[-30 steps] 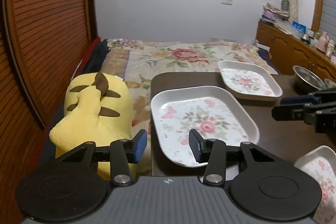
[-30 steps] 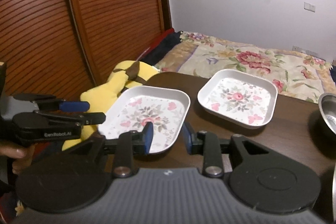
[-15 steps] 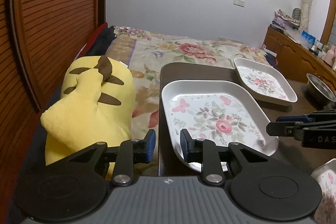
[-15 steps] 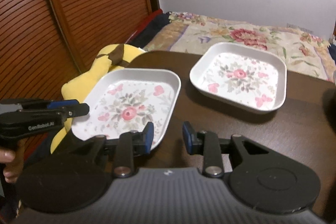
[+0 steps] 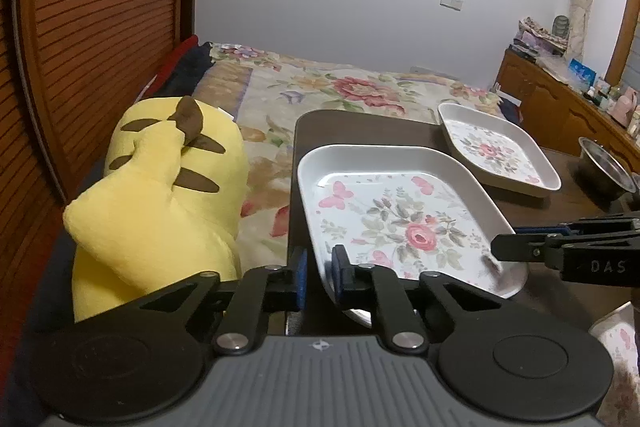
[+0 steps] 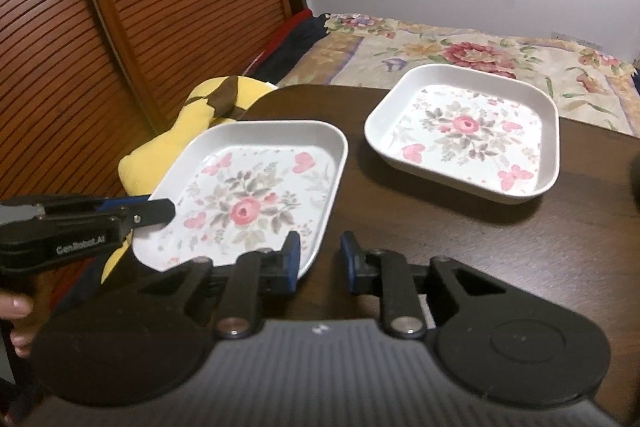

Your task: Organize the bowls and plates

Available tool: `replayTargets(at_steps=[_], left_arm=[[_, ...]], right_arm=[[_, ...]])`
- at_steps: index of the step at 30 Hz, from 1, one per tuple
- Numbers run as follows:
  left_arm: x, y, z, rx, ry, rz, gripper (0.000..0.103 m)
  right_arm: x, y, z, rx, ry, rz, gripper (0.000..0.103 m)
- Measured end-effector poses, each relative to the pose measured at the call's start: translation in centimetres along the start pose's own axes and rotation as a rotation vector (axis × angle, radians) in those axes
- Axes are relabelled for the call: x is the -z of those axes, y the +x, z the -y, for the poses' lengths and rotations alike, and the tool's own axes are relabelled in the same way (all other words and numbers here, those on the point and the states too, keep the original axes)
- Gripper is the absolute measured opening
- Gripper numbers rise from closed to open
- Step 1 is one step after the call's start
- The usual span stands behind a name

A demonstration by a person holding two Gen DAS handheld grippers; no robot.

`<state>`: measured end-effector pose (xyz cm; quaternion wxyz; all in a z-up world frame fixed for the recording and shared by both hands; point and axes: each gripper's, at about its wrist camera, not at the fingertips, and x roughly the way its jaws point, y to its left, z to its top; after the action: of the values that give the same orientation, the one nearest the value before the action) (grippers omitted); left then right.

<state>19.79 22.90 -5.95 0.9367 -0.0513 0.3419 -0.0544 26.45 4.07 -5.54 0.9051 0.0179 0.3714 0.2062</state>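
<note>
Dark brown table [image 6: 460, 235] is set at the foot of a bed covered with a floral bedspread [image 5: 340, 91], with a slatted wooden door [image 5: 92, 27] along one side. Two square white plates with a flower print are seen on the tabletop. The near plate [image 6: 256, 195] is placed at the table's corner, with one edge beyond the table edge above a yellow plush toy [image 5: 160, 195]. The far plate [image 6: 468, 131] is set well apart from it, closer to the bed. A metal bowl [image 5: 604, 167] is seen at the table's far right in the left wrist view.

The left gripper [image 5: 319, 277] is closed on the near plate's rim at its near left edge, the jaws having just been closing with the rim between them. The right gripper [image 6: 320, 261] is held at the plate's opposite near corner; its jaws have just been closing, one finger [image 6: 291, 259] is laid against the rim, and whether the rim is pinched cannot be told. Part of a hand [image 6: 16, 323] is visible under the left gripper.
</note>
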Motion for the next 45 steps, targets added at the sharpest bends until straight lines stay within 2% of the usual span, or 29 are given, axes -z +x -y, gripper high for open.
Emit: replayTargets(at_steps=[4, 11, 18, 36, 45], left_arm=[[-0.1, 0.0, 0.4, 0.0, 0.015, -0.002, 0.01], [0.0, -0.2, 0.6, 0.003, 0.022, -0.004, 0.01], [0.2, -2.3, 2.2, 0.006, 0.066, 0.038, 0.01], [1.2, -5.9, 8.7, 0.134, 0.104, 0.1, 0.013], [1.9, -6.9, 11.0, 0.166, 0.123, 0.109, 0.013]], right_arm=[[0.0, 0.2, 0.1, -0.029, 0.01, -0.01, 0.015], [0.3, 0.0, 0.5, -0.05, 0.036, -0.019, 0.015], [0.6, -2.0, 1.1, -0.084, 0.058, -0.01, 0.014], [1.8, -9.6, 5.5, -0.072, 0.034, 0.059, 0.014], [2.7, -11.9, 6.9, -0.06, 0.026, 0.076, 0.014]])
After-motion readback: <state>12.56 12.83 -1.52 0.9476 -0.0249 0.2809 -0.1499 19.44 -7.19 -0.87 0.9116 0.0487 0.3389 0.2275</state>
